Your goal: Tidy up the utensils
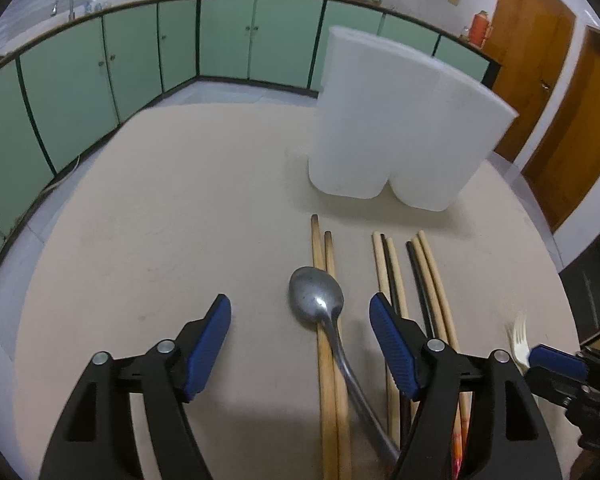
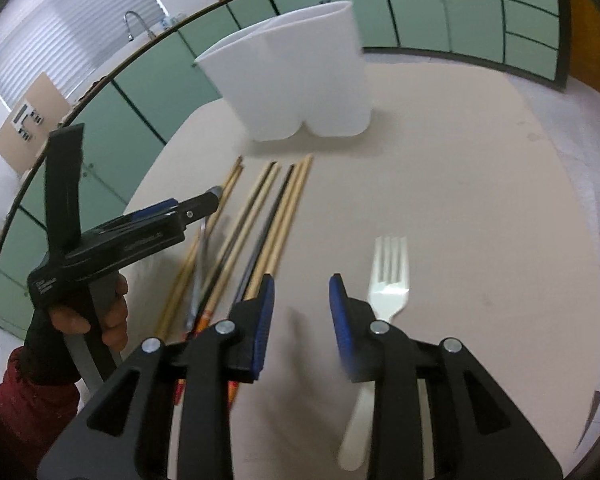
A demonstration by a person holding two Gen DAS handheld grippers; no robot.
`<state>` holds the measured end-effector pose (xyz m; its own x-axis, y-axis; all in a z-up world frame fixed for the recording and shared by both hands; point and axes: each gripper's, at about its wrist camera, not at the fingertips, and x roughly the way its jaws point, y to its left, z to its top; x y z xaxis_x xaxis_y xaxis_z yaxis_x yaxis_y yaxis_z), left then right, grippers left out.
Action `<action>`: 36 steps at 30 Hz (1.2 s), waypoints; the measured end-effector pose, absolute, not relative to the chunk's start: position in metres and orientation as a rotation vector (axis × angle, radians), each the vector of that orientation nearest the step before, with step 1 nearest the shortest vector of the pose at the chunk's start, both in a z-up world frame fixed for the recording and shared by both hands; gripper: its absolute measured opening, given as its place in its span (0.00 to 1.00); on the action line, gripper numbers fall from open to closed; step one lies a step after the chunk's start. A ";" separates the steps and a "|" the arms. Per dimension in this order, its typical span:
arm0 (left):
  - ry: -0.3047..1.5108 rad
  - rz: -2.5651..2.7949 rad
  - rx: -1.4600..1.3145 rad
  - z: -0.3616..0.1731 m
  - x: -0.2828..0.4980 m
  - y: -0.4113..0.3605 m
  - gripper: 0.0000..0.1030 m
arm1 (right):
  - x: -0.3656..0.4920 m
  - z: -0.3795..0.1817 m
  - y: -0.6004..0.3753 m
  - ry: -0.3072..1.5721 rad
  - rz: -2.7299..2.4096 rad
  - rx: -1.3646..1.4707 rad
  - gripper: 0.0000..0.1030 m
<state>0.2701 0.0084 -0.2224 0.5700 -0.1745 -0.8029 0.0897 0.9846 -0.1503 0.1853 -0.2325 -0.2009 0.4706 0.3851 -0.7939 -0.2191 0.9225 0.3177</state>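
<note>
Left gripper [image 1: 300,344]: jaws spread wide, nothing pinched; metal spoon [image 1: 316,300] lay between them on two brown chopsticks [image 1: 328,360]
Right gripper [image 2: 302,320]: jaws parted, gripping nothing; bare table [image 2: 480,200] between the pads
White fork [image 2: 390,280]: flat on the table, just beside the right finger
Chopsticks [image 2: 276,208]: laid side by side, tips toward the holder
White holder [image 1: 396,120]: two compartments, upright, beyond the utensils
Room: green cabinets [image 1: 140,56]; wooden doors [image 1: 540,60]

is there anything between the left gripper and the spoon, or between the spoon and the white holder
Nothing visible blocks either. The left gripper is open with the metal spoon between its fingers. The spoon rests on two wooden chopsticks, and only bare table lies between it and the white holder.
</note>
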 end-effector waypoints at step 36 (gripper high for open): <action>0.928 -0.486 -0.048 -0.222 0.230 -0.028 0.28 | 0.198 -0.216 -0.253 1.066 0.216 0.137 0.28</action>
